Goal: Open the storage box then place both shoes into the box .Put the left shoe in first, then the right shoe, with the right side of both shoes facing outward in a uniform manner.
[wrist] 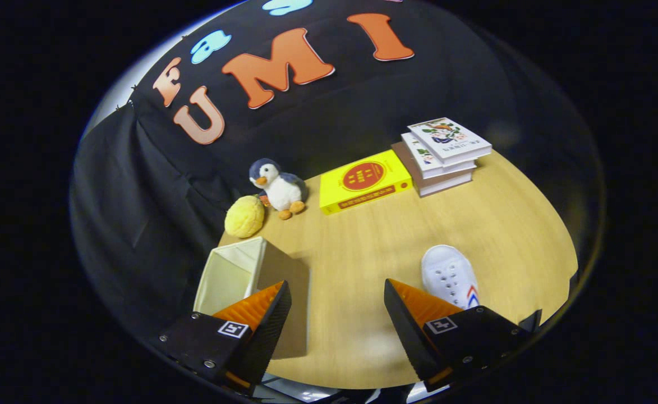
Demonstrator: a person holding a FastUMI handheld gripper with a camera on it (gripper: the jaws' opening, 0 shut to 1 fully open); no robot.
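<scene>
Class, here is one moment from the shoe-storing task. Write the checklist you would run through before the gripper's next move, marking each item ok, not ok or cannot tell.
1. Storage box open: ok, its top is open and pale lining shows.
2. Gripper free: ok, fingers spread wide with nothing between them.
3. Shoe within sight: ok, a white shoe lies on the table just behind one finger.
4. Which shoe it is, left or right: cannot tell, part is hidden.
5. Box contents: cannot tell, the inside is only partly seen.
6. Clutter near the box: ok, yellow ball, penguin toy and books sit farther back.
</scene>
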